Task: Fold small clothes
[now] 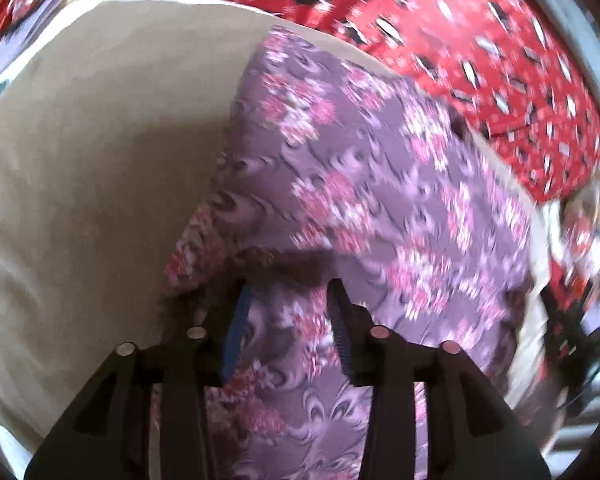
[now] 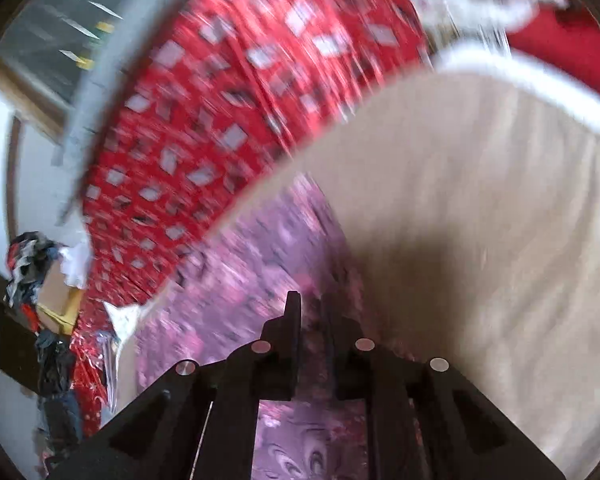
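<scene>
A purple cloth with pink flowers (image 1: 372, 184) lies on a beige surface (image 1: 100, 152). It also shows in the right wrist view (image 2: 260, 264), blurred. My left gripper (image 1: 290, 292) is over the cloth's near edge, its fingers apart with a raised fold of cloth between them. My right gripper (image 2: 314, 304) has its fingers close together with cloth between them at the cloth's edge. Both views are motion-blurred.
A red patterned sheet (image 1: 480, 40) lies beyond the beige surface, also in the right wrist view (image 2: 220, 120). A pile of clothes and a cardboard box (image 2: 48, 280) stand at the left. A window (image 2: 72, 20) is at the upper left.
</scene>
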The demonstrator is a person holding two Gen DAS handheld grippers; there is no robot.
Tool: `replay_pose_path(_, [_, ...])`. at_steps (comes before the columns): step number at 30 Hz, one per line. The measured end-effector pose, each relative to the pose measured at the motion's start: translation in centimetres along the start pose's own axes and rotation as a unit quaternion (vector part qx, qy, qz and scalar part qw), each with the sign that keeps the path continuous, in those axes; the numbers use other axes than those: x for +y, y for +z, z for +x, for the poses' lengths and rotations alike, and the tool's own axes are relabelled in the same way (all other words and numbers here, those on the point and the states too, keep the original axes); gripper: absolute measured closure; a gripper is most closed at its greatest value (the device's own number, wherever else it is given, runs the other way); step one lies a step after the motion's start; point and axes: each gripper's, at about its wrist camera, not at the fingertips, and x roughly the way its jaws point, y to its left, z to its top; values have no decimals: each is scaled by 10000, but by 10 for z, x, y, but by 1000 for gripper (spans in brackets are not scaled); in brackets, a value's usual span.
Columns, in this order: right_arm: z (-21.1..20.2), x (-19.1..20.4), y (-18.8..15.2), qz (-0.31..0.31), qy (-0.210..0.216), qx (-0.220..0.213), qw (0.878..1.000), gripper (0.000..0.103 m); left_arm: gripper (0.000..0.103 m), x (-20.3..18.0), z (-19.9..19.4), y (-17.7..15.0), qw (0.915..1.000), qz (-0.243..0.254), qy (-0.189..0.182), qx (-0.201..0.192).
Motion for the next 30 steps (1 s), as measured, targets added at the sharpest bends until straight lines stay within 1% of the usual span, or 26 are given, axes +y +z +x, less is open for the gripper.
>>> replay_pose_path(1, [-1, 4, -1, -149, -7, 13, 9999, 82, 60, -6, 6, -2, 9998, 113, 107, 88])
replay_pose_path(2, [14, 7, -5, -298, -97, 496, 9983, 77, 60, -12, 15, -6, 9990, 236, 269, 263])
replay_pose_path(3, [30, 5, -10, -344, -204, 1037, 9938, 77, 60, -16, 16, -9, 9983, 347, 389, 258])
replay_pose_path(4, [51, 0, -18, -347, -407, 1747, 9832, 81, 60, -20, 12, -13, 9975, 484, 468, 228])
replay_pose_path(5, [48, 0, -19, -381, -343, 1709, 9840, 82, 60, -22, 7, -16, 9969, 583, 391, 356])
replay_pose_path(6, [44, 4, -17, -442, -387, 1748, 9828, 82, 60, -22, 4, -19, 9966, 618, 209, 509])
replay_pose_path(7, [40, 9, -14, -542, -473, 2013, 9769, 80, 60, -19, -1, -22, 9958, 629, 45, 668])
replay_pose_path(8, [38, 12, -14, -631, -469, 2236, 9715, 76, 60, -13, -5, -27, 9948, 645, 2, 790])
replay_pose_path(9, [35, 17, -19, -878, -515, 2685, 9579, 68, 60, -7, -10, -34, 9929, 720, 22, 950])
replay_pose_path(10, [31, 17, -24, -1068, -610, 2904, 9490, 66, 60, 0, -16, -41, 9910, 783, 24, 1086])
replay_pose_path(11, [23, 20, -32, -1373, -737, 3150, 9362, 66, 60, 11, -22, -50, 9895, 805, 0, 1198])
replay_pose_path(12, [10, 22, -42, -1659, -793, 3297, 9260, 65, 60, 18, -27, -58, 9888, 809, -1, 1257])
replay_pose_path(14, [-16, 21, -59, -1979, -823, 3446, 9140, 56, 60, 39, -40, -80, 9870, 844, 22, 1369])
replay_pose_path(15, [-29, 17, -67, -2065, -876, 3456, 9112, 52, 60, 46, -45, -87, 9866, 857, 30, 1391])
replay_pose_path(17, [-60, 6, -82, -2181, -1000, 3386, 9098, 53, 59, 62, -56, -111, 9856, 848, 82, 1464])
replay_pose_path(19, [-80, -6, -91, -2212, -1118, 3264, 9122, 51, 57, 70, -61, -132, 9840, 870, -18, 1557])
replay_pose_path(21, [-108, -32, -98, -2132, -1239, 3107, 9179, 48, 56, 68, -60, -155, 9806, 952, -163, 1703])
replay_pose_path(22, [-120, -44, -103, -2006, -1253, 3038, 9229, 45, 56, 61, -57, -161, 9789, 1010, -213, 1762])
replay_pose_path(25, [-141, -71, -115, -1549, -1019, 2993, 9360, 45, 56, 49, -48, -184, 9743, 1180, -254, 1902])
replay_pose_path(27, [-149, -80, -124, -1311, -799, 2907, 9444, 44, 56, 44, -42, -197, 9704, 1213, -308, 2065])
replay_pose_path(28, [-152, -83, -128, -1238, -693, 2899, 9465, 41, 56, 39, -37, -203, 9684, 1276, -256, 2126])
replay_pose_path(30, [-154, -84, -137, -1161, -503, 3002, 9455, 40, 56, 31, -31, -213, 9657, 1450, -142, 2150])
